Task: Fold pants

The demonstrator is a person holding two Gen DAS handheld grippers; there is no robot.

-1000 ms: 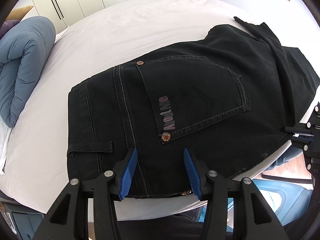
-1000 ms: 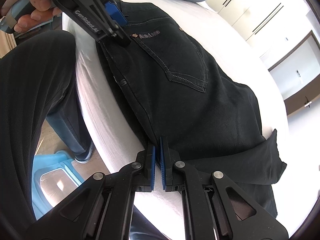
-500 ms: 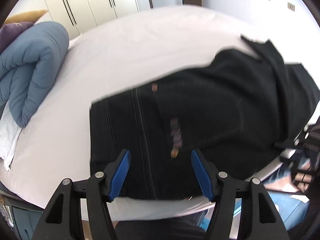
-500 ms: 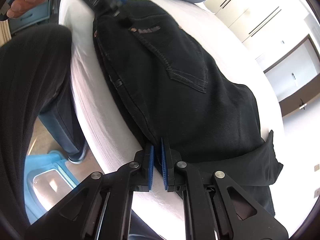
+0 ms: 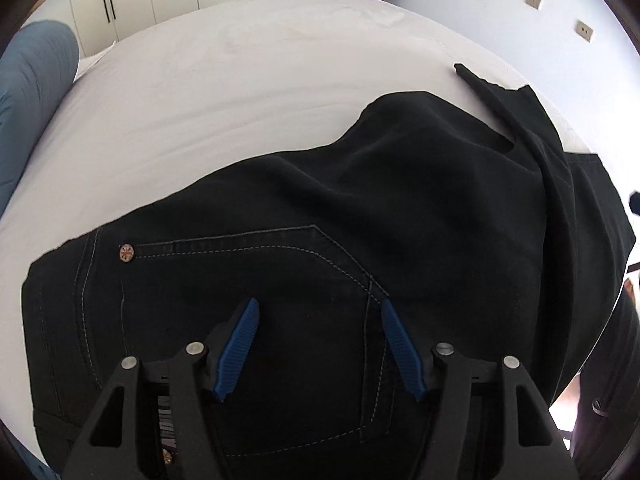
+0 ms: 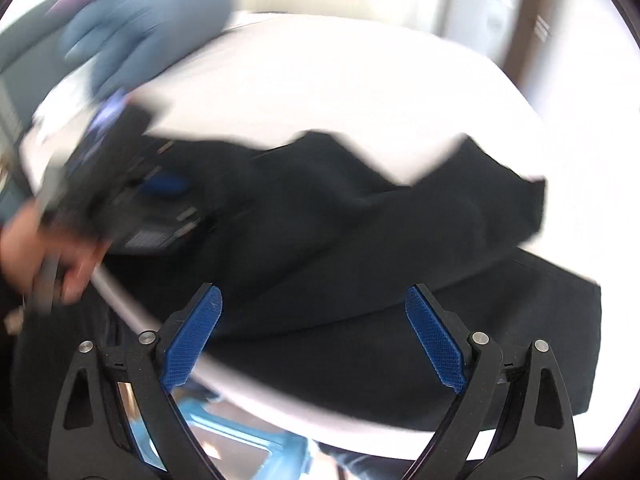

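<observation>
Both tongs are moving since the earlier frame: the right gripper (image 6: 314,336) is letting go of the dark cloth and its jaws have just been opening wide, with nothing between them. The black denim pants (image 5: 360,208) are lying folded over on the white bed sheet (image 5: 240,80), hanging a little over its near edge. The left gripper (image 5: 320,344) is hovering over the back pocket (image 5: 260,280), jaws half open, holding nothing. I think one fold is done and another is waiting.
</observation>
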